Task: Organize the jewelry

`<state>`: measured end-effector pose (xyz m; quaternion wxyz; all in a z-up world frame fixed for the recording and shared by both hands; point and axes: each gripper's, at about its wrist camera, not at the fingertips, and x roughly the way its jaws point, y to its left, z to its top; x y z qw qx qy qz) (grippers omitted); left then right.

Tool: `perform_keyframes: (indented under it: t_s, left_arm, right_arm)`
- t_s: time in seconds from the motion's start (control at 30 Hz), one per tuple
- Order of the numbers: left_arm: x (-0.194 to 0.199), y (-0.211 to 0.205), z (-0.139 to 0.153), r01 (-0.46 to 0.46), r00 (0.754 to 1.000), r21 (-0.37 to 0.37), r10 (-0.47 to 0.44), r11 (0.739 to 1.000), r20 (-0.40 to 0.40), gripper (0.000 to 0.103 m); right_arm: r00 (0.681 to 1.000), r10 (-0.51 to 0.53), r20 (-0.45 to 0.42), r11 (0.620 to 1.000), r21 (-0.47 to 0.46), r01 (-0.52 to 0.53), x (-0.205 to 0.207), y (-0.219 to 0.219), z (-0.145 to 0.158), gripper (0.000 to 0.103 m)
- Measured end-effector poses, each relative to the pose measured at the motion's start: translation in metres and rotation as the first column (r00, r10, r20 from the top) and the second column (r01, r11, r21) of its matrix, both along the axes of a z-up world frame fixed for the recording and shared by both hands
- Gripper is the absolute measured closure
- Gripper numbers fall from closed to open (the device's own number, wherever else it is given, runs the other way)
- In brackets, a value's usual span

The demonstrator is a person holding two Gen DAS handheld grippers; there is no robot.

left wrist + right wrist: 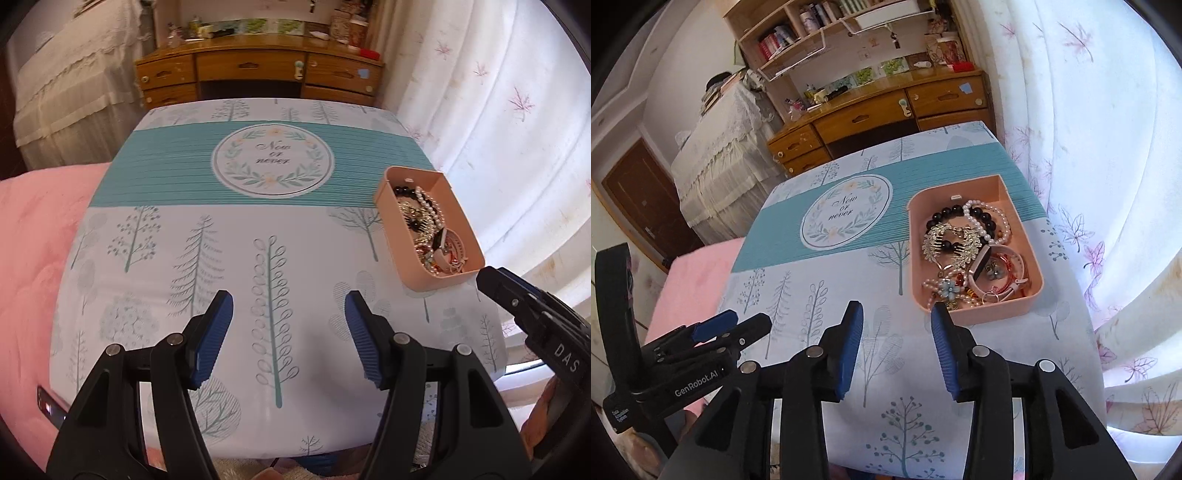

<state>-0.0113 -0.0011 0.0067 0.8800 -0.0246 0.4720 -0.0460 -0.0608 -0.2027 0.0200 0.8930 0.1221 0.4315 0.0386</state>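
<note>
A pink open box [975, 315] [432, 280] stands at the right side of the table, filled with jewelry: a black bead bracelet [945, 216], a pearl strand [988, 212], a gold leaf comb [955, 240], a pink watch [1001, 271] and a blue flower piece [948, 287]. My right gripper [897, 321] hovers open just in front of the box's near left corner, nothing between its blue pads. My left gripper [288, 308] stands open over the tree-print cloth, left of the box, with nothing in it. Each gripper shows at the edge of the other's view.
The table wears a white and teal cloth [236, 229] with a round "Now or never" emblem [273, 162]. Pink bedding [33, 236] lies at the left. A wooden desk [255, 74] stands behind, and a white flowered curtain [1100, 147] hangs at the right.
</note>
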Motion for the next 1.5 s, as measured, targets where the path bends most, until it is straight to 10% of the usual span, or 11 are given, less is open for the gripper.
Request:
perform_keyframes:
  t_s: [0.53, 1.5]
  left_arm:
    - [-0.019, -0.014, 0.010, 0.012, 0.998, 0.060, -0.016, 0.998, 0.059, 0.043]
    - [-0.015, -0.007, 0.009, 0.007, 0.998, 0.077, -0.012, 0.997, 0.063, 0.043]
  right_arm:
    - [0.999, 0.024, 0.031, 0.994, -0.110, -0.020, -0.017, 0.037, 0.013, 0.035]
    - [1.000, 0.030, 0.000, 0.993, -0.118, -0.030, -0.006, 0.035, 0.001, 0.035]
